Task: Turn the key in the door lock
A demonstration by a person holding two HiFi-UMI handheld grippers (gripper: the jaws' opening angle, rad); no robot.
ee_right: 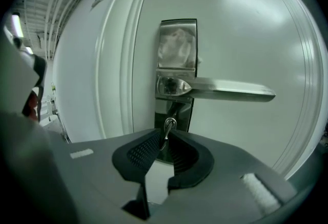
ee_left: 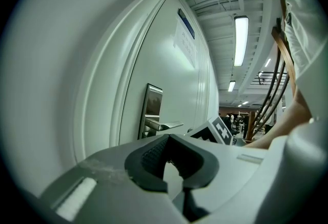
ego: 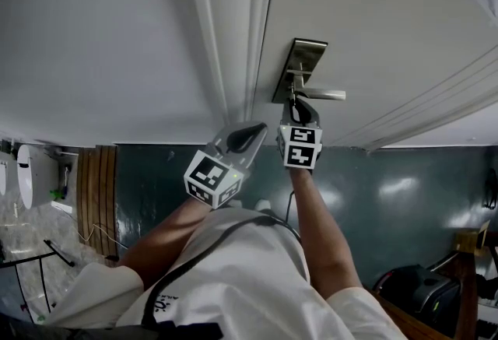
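Right gripper view is showing my right tongs (ee_right: 164, 137) pinching the key (ee_right: 169, 124), which is sticking out of the lock plate (ee_right: 177, 38) just below the handle (ee_right: 230, 89). The handle is reaching right across the door (ee_right: 246, 18), and the door edge (ee_right: 134, 64) is running just left of the plate. My left tongs (ee_left: 167, 137) are hanging pressed together and empty, further left and clear of the door.

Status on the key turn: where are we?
Done: key is in the lock under the lever handle. In hand: right gripper's jaws straddle it; a firm pinch isn't clear. Remaining: nothing shows the lock turned; door looks closed. Left gripper shut, empty, idle.
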